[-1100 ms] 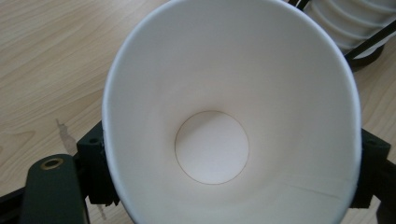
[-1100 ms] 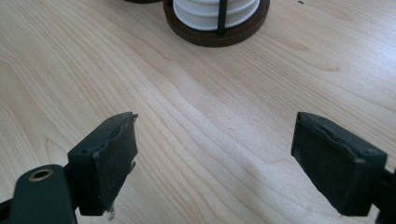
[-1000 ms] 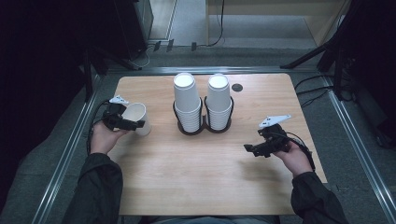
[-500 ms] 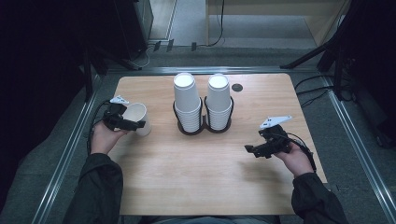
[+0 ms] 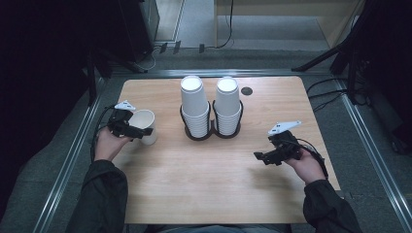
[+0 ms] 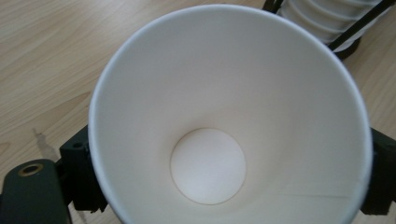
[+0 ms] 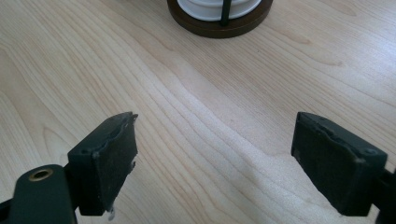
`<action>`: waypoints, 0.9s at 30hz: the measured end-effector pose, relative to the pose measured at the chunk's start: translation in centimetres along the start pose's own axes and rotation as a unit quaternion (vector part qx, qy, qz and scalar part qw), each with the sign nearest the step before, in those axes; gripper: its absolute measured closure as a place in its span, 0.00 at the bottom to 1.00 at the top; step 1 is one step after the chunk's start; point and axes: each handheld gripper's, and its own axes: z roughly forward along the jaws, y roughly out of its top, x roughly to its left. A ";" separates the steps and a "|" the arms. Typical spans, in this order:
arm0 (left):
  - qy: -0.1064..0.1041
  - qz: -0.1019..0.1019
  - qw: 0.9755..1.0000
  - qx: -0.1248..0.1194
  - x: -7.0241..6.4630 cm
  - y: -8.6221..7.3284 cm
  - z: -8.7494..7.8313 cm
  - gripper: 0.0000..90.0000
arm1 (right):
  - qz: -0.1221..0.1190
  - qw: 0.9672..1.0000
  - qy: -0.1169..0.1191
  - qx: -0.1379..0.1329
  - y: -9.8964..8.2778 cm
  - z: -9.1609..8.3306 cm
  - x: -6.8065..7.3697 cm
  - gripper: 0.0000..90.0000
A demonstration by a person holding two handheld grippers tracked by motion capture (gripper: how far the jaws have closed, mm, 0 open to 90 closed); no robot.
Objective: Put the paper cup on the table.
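A white paper cup (image 5: 144,125) stands on the wooden table (image 5: 204,189) at the left, mouth up. My left gripper (image 5: 139,130) has it between its jaws, which have just been opening. In the left gripper view I look into the empty cup (image 6: 224,116), and the black pads (image 6: 81,175) still lie against both of its sides. My right gripper (image 5: 260,156) hovers low over the table at the right, pointing left. Its jaws stand wide apart with only bare wood between them (image 7: 229,158).
Two tall stacks of white cups (image 5: 195,104) (image 5: 227,102) sit upside down in a dark twin holder (image 5: 197,137) at the table's centre back. The holder's base (image 7: 219,23) lies ahead of the right gripper. A small black grommet (image 5: 247,91) marks the far right.
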 end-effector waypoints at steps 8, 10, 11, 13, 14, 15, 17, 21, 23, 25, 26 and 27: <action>0.004 -0.006 1.000 -0.002 0.1 0.1 -0.1 0.01 | -0.004 1.000 0.002 0.000 0.0 0.1 0.1 0.16; 0.009 -0.005 1.000 -0.004 0.0 0.1 -0.1 0.00 | -0.003 1.000 0.002 0.000 0.0 0.1 0.1 0.16; 0.009 -0.004 1.000 -0.007 0.0 0.2 -0.2 0.00 | -0.004 1.000 0.001 0.000 0.0 0.1 0.1 0.16; 0.006 -0.008 1.000 -0.013 -0.1 0.3 -0.3 0.00 | -0.003 1.000 0.001 -0.001 0.1 0.1 0.1 0.16; 0.006 -0.009 1.000 -0.015 -0.1 0.3 -0.4 0.00 | -0.003 1.000 0.001 -0.001 0.1 0.1 0.1 0.16; 0.007 -0.008 1.000 -0.014 -0.1 0.3 -0.5 0.00 | -0.004 1.000 0.001 -0.001 0.1 0.1 0.1 0.16; 0.007 -0.010 1.000 -0.012 -0.1 0.3 -0.6 0.00 | -0.006 1.000 0.000 -0.002 0.1 0.1 0.1 0.16; 0.016 -0.024 1.000 -0.007 -0.1 0.7 -1.1 0.00 | -0.006 1.000 0.001 -0.002 0.1 0.1 0.1 0.16; 0.010 -0.029 0.999 -0.011 -0.2 0.9 -1.5 0.00 | -0.005 1.000 0.003 0.000 0.1 0.1 0.1 0.16; 0.014 -0.031 0.999 -0.010 -0.2 1.1 -1.7 0.00 | -0.008 1.000 0.003 0.003 0.1 0.2 0.2 0.16; 0.013 -0.032 0.999 -0.010 -0.2 1.1 -1.8 0.00 | -0.010 1.000 0.001 0.002 0.1 0.2 0.2 0.16; 0.014 -0.036 0.999 -0.012 -0.2 1.1 -1.9 0.00 | -0.012 1.000 0.001 0.002 0.2 0.2 0.3 0.16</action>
